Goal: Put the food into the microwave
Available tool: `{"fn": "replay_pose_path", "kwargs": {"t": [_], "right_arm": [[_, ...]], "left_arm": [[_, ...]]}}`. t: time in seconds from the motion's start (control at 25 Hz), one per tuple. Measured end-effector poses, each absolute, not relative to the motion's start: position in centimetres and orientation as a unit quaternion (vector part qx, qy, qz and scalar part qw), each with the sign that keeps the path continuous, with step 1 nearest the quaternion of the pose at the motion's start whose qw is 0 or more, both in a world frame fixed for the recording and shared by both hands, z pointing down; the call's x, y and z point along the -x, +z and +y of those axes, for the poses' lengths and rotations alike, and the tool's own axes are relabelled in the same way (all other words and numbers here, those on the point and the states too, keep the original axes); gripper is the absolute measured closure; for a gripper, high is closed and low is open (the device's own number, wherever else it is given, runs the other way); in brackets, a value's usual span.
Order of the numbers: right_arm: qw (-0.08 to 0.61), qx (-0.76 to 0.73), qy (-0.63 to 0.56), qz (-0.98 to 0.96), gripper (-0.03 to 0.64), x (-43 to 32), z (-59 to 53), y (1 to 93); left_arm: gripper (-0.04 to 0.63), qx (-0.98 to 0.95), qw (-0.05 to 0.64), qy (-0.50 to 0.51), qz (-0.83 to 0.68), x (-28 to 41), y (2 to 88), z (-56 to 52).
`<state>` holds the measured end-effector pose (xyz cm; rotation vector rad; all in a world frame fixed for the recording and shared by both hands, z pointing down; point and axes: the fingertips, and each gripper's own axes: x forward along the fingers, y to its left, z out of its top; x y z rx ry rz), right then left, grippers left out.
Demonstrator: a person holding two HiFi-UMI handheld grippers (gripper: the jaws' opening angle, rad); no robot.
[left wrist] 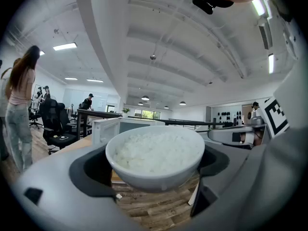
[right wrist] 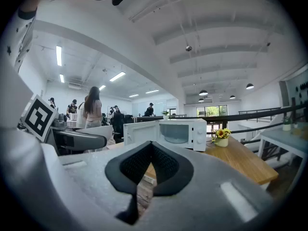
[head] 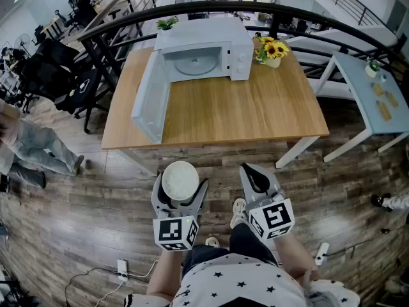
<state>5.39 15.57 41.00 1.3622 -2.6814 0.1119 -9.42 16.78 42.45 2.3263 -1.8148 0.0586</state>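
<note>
A white bowl of rice [head: 180,179] [left wrist: 154,155] sits between the jaws of my left gripper [head: 180,185] [left wrist: 154,165], which is shut on its sides and held level in front of the table. My right gripper [head: 257,178] [right wrist: 150,165] hangs beside it, shut, its black pads meeting with nothing between them. The white microwave [head: 204,53] [right wrist: 166,133] stands at the far side of the wooden table [head: 243,110]. Its door [head: 150,98] swings wide open to the left, and the glass turntable inside is bare. Both grippers are short of the table's near edge.
A pot of sunflowers [head: 271,50] [right wrist: 221,136] stands right of the microwave. A light blue side table [head: 374,94] with small items is at the right. A black railing [head: 192,8] runs behind. A person [head: 32,146] and office chairs are at the left; cables lie on the floor.
</note>
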Motion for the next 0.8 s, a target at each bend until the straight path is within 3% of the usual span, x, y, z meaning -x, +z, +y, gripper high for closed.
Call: {"fn": "replay_pose_path", "kwargs": {"t": [0.32, 0.8], "right_arm": [[0.049, -0.465, 0.030, -0.884, 0.612, -4.1, 23.8, 39.1], [0.035, -0.458, 0.035, -0.887, 0.612, -4.2, 27.6, 38.5]], "left_arm": [[0.104, -0.792, 0.089, 0.016, -0.604, 11.2, 40.5, 24.0], [0.104, -0.796, 0.087, 0.011, -0.599, 11.0, 39.9, 27.7]]}}
